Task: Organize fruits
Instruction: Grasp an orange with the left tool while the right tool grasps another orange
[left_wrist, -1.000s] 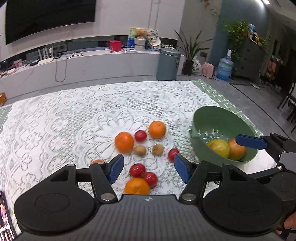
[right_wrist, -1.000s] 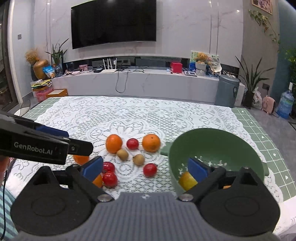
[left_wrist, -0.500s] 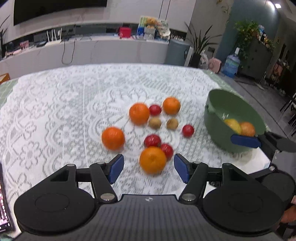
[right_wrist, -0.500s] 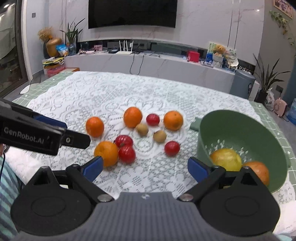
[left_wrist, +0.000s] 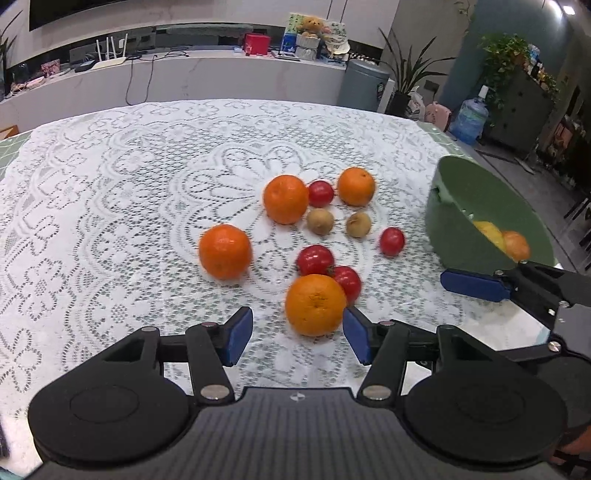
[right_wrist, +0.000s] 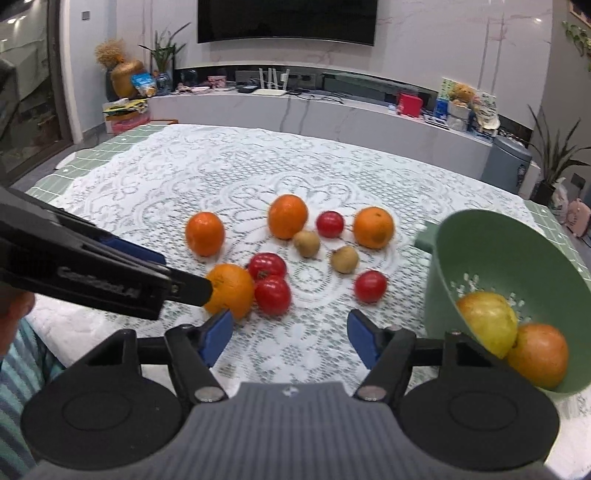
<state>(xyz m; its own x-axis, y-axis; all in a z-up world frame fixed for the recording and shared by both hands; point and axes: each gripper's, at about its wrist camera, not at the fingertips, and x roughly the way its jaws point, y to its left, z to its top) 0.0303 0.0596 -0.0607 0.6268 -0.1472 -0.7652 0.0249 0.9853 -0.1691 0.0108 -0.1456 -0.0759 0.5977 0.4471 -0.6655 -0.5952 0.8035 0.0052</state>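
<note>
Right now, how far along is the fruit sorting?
Early. Done: two fruits, a yellow one and an orange-red one, lie in the green bowl. In hand: nothing; the left tongs are open, with the nearest orange between their tips, and the right tongs are open and empty. Left: four oranges, four tomatoes and two small brown fruits on the tablecloth.

We see a white lace cloth (right_wrist: 221, 177) over the table, a dark TV (right_wrist: 288, 18) on the wall, a grey bin (left_wrist: 364, 86) beside a plant (left_wrist: 410, 74), and a water jug (left_wrist: 469, 118) further right.
</note>
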